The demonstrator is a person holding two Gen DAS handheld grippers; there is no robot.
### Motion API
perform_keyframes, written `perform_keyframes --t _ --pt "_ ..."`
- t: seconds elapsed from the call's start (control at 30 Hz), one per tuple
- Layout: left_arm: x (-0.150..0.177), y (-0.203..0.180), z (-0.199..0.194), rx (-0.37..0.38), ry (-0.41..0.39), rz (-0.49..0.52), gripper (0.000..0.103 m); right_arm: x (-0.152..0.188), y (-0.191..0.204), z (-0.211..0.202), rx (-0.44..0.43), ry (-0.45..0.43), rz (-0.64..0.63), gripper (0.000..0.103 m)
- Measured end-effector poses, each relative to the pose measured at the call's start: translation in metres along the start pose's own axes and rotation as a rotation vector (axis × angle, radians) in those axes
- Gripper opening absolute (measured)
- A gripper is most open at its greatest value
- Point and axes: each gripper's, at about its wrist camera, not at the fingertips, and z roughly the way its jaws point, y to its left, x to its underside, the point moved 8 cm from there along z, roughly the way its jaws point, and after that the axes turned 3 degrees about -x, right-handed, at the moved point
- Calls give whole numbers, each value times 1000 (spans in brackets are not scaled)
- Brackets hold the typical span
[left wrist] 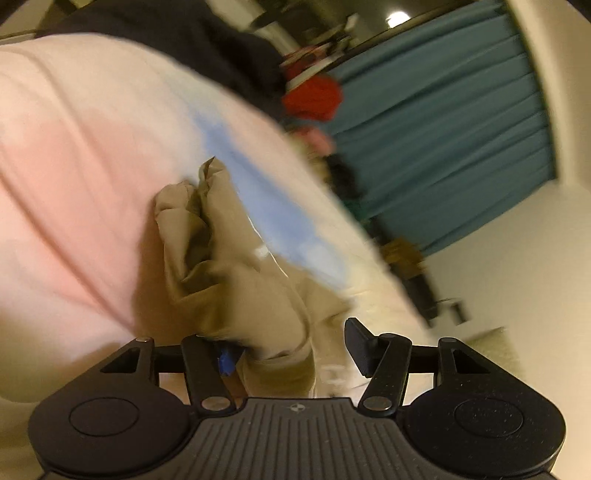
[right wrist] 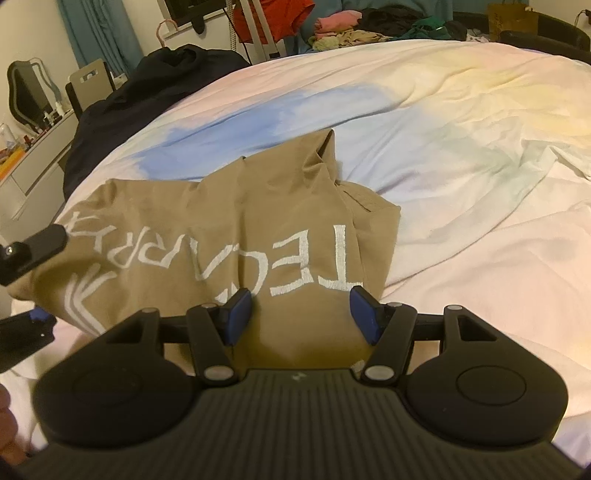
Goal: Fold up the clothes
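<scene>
A tan shirt (right wrist: 236, 221) with white lettering lies rumpled on the bed (right wrist: 480, 184), near its left edge, where a dark garment (right wrist: 122, 110) is draped. The right claw (right wrist: 299, 314) hangs over the shirt's near hem, fingers apart, gripping nothing. The left claw (left wrist: 277, 350) is also spread, shirt fabric bunched between its fingers; that view is blurred. Bare sheet lies open to the right and beyond; a clothes pile (right wrist: 351, 26) sits along the far edge.

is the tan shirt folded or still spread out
Partly folded: the tan shirt lies bunched on the bedsheet, its white lettering creased.
</scene>
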Motion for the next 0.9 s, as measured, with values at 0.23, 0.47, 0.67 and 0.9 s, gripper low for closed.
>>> perform_keyframes --t 0.23,0.47,0.67,0.9 --pt "-2 31 22 -86 65 -152 36 -2 -1 -3 -4 -15 12 61" --pt "1 17 2 -72 16 -39 25 -29 -1 -47 -126 -203 123 64" --pt "6 17 -8 -60 9 -38 25 -33 3 -59 -430 -170 348 94" --pt "10 20 -4 -35 56 -121 50 -14 12 -39 -604 -8 553 94"
